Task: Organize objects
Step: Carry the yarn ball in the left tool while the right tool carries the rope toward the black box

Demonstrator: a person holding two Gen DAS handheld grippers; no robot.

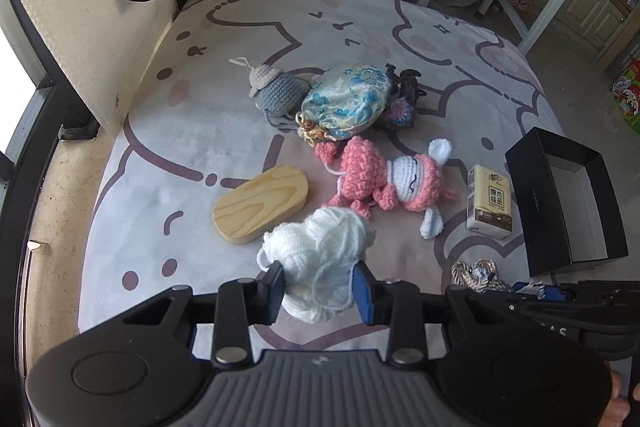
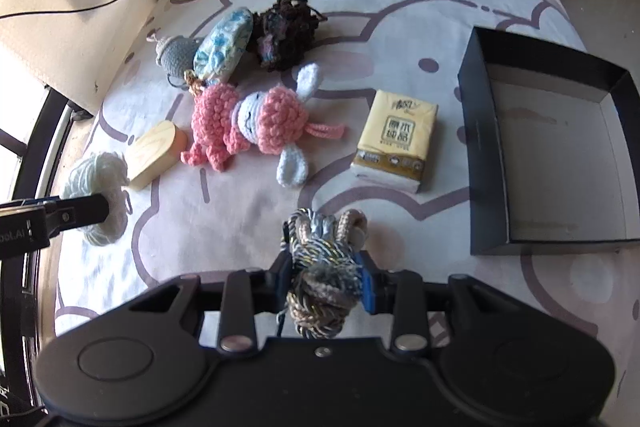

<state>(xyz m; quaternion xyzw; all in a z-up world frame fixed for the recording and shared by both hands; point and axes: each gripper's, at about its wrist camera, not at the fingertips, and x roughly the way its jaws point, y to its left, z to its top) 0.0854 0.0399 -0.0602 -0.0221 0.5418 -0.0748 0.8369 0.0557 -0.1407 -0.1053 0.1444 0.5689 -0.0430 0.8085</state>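
The right gripper [image 2: 325, 281] is clamped on a knotted bundle of beige and silver-blue braided cord [image 2: 322, 267], its pads pressing both sides. The left gripper [image 1: 319, 289] straddles a fluffy white ball of yarn [image 1: 320, 251], fingers against its flanks in what looks like a grip. Just ahead of the left tongs lie an oval pale wooden block [image 1: 260, 205] and a pink crocheted doll with white face [image 1: 384, 179]; a yellow tissue pack [image 2: 396, 143] sits ahead of the right tongs. The open black cardboard box [image 2: 480, 155], empty, stands to the right. Both pickups appear made; next, presumably, each load is carried over the box wall and released.
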